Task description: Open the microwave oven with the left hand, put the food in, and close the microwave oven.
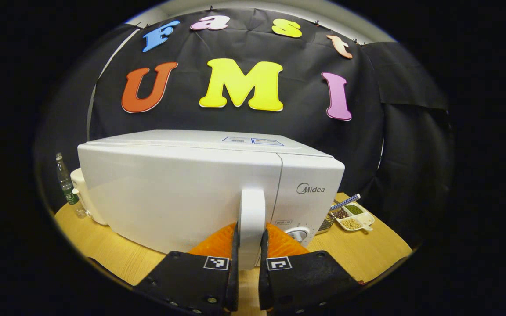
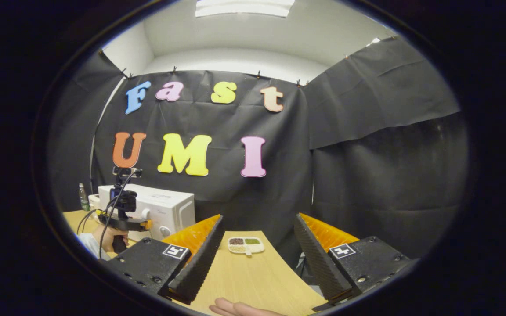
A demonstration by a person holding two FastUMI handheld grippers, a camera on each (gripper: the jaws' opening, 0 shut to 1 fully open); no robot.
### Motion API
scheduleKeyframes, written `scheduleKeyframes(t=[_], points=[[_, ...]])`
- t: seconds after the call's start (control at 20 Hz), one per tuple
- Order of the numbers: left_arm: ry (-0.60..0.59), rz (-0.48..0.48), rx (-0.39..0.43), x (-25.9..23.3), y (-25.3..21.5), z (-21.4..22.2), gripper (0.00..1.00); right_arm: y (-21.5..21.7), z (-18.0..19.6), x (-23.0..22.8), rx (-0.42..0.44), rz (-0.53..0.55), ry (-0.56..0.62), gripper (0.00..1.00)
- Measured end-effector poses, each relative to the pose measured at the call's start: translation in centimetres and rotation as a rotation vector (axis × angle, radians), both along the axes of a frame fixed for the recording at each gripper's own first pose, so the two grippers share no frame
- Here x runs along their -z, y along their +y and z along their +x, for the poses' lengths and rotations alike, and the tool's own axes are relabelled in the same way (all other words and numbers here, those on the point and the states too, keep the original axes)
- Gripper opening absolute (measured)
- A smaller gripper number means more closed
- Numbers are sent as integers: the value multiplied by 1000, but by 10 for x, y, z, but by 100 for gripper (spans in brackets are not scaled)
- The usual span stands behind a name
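We see a light wooden table ringed by black cloth walls, with a pale ceiling above in the right gripper view. At the far left a bottle stands beside the white microwave oven, door closed. Our left gripper has its jaws narrowed onto the door handle. Right of the oven lies a divided dish of food. Our right gripper hovers with jaws wide, the dish beyond them.
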State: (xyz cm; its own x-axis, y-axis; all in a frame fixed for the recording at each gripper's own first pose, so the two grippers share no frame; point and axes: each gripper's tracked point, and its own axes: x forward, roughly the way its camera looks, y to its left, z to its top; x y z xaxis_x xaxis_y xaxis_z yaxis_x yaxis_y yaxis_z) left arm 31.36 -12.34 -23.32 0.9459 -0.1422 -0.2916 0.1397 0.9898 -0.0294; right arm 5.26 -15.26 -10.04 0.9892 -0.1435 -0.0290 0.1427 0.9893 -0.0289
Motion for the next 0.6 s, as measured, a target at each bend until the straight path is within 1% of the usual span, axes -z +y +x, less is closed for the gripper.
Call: scheduleKeyframes(t=[0.05,0.1,0.15,0.2,0.25,0.3,0.35,0.4,0.45,0.55,0.6], points=[[1,16,-7,0,4,-3,17,-1,-2,1,5,0,4,92],[-7,27,-11,-1,6,-2,8,-1,-3,1,5,1,7,92],[7,28,-12,2,5,-5,8,0,-6,1,4,2,10,92],[12,15,-12,4,5,-7,8,1,-8,1,1,3,14,100],[6,14,-4,3,3,-5,9,1,-10,2,-2,4,17,92],[9,17,3,4,4,-7,6,0,-12,1,-1,4,20,92],[10,24,7,4,5,-8,0,-2,-13,2,1,0,22,92],[22,24,5,4,6,-12,6,-3,-14,1,3,-5,22,92],[2,16,-4,-2,8,-19,6,-4,-14,2,6,-9,24,92],[11,22,14,1,11,-31,5,-4,-15,2,9,-7,28,92],[3,12,27,1,12,-40,5,-3,-16,4,7,-3,35,100]])
